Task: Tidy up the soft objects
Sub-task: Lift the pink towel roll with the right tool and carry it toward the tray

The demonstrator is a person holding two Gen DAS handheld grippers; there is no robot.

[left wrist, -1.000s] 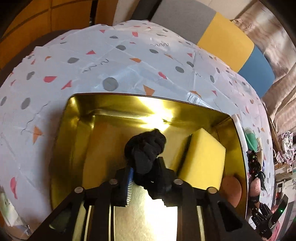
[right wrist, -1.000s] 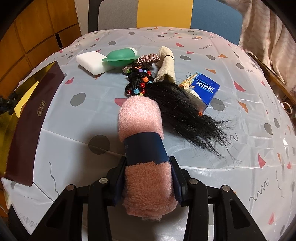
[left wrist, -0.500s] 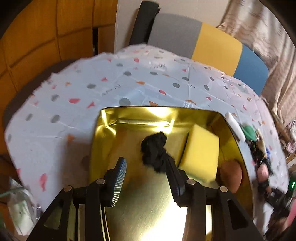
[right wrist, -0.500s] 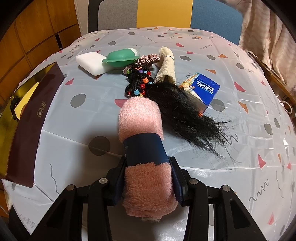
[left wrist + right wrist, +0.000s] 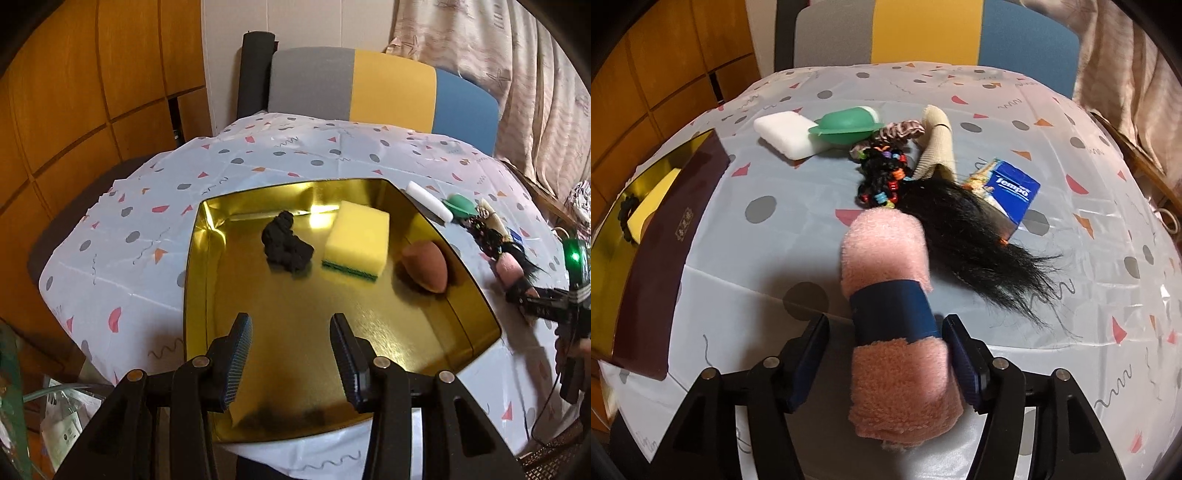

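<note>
A gold tin (image 5: 199,280) holds a black knotted cloth (image 5: 286,243), a yellow sponge (image 5: 358,242) and a brown makeup sponge (image 5: 424,267). My left gripper (image 5: 290,321) hangs open and empty above the tin's near end, well back from the cloth. In the right wrist view a rolled pink towel (image 5: 886,243) with a navy band lies on the tablecloth between the jaws of my right gripper (image 5: 886,321). Those jaws are opening. A gap shows between the left pad and the towel, and the right pad sits close beside it.
Beyond the towel lie a black hairpiece (image 5: 971,236), a beaded hair tie (image 5: 882,181), a Tempo tissue pack (image 5: 1008,192), a beige roll (image 5: 936,147), a pink scrunchie (image 5: 897,131), a green item (image 5: 846,123) and a white block (image 5: 790,134). The tin's dark red wall (image 5: 665,236) stands at left.
My left gripper let go of the black cloth, which now lies in the tin, and drew back and up. The right jaws have spread away from the pink towel.
</note>
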